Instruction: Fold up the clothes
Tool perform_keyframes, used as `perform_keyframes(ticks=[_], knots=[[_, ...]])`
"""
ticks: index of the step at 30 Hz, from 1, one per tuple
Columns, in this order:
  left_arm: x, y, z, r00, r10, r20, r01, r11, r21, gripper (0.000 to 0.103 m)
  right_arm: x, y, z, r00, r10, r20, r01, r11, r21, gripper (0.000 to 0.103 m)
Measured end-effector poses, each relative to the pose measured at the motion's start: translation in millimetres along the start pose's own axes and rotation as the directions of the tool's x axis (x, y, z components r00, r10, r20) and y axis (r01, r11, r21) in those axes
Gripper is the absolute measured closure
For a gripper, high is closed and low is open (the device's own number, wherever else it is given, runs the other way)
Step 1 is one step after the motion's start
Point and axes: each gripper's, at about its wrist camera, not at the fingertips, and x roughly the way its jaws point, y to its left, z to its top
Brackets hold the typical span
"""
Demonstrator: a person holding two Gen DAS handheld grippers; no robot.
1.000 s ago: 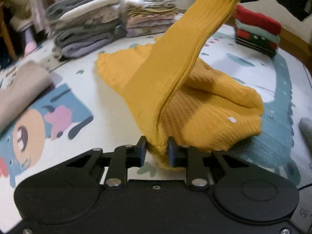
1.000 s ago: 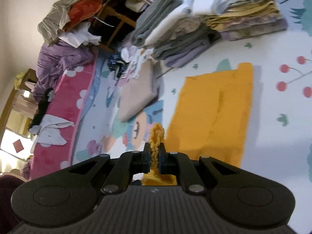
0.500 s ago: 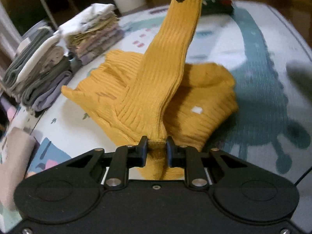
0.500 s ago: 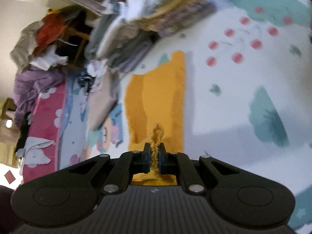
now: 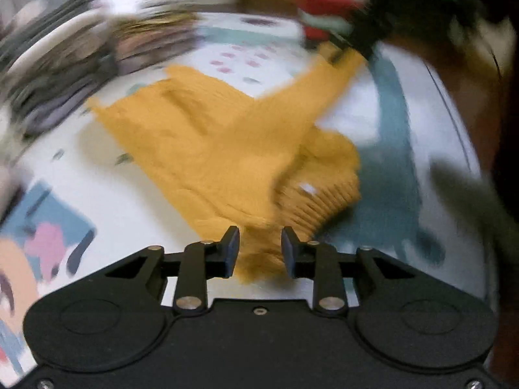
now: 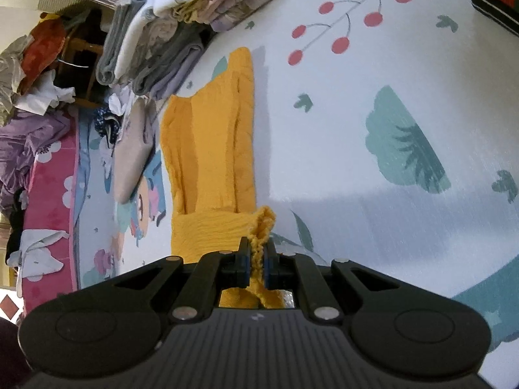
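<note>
We are seeing mustard sweater (image 5: 220, 149) lying on printed mat (image 6: 373, 168); left gripper (image 5: 260, 249) opening, pads parting from hem fold between them; right gripper (image 6: 256, 261) clenching sleeve cuff (image 6: 262, 227)

1. I see the sweater (image 5: 227, 149) lying on the mat (image 5: 405, 103), one sleeve (image 5: 301, 97) stretched across it.
2. Folded stacks (image 5: 97, 42) sit behind it, to the left.
3. A further stack (image 5: 324, 9) sits behind, right.
</note>
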Motion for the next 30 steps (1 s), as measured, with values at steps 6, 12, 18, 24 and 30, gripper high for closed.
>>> perform_keyframes(ticks=[6, 12, 18, 24, 30], knots=[[12, 3, 10, 0.999, 0.038, 0.031, -0.036, 0.999, -0.034, 0.076, -12, 18, 18, 0.997, 0.047, 0.057, -0.044, 0.998, -0.051, 0.093], [42, -20, -8, 0.999, -0.012, -0.043, 0.013, 1.000, 0.022, 0.077, -5, 16, 20, 0.999, -0.033, 0.002, 0.033, 0.998, -0.059, 0.093], [34, 26, 30, 0.995, 0.087, 0.044, -0.089, 0.996, 0.032, 0.076, -2, 5, 10, 0.996, -0.079, -0.034, 0.078, 0.996, -0.034, 0.093], [79, 86, 73, 0.964, 0.245, 0.106, -0.249, 0.968, 0.035, 0.076, 0, 6, 9, 0.995, -0.089, -0.043, 0.087, 0.995, -0.053, 0.093], [135, 82, 90, 0.971, 0.220, 0.098, -0.235, 0.953, 0.190, 0.077, 4, 5, 6, 0.992, -0.107, -0.060, 0.104, 0.993, -0.055, 0.093]])
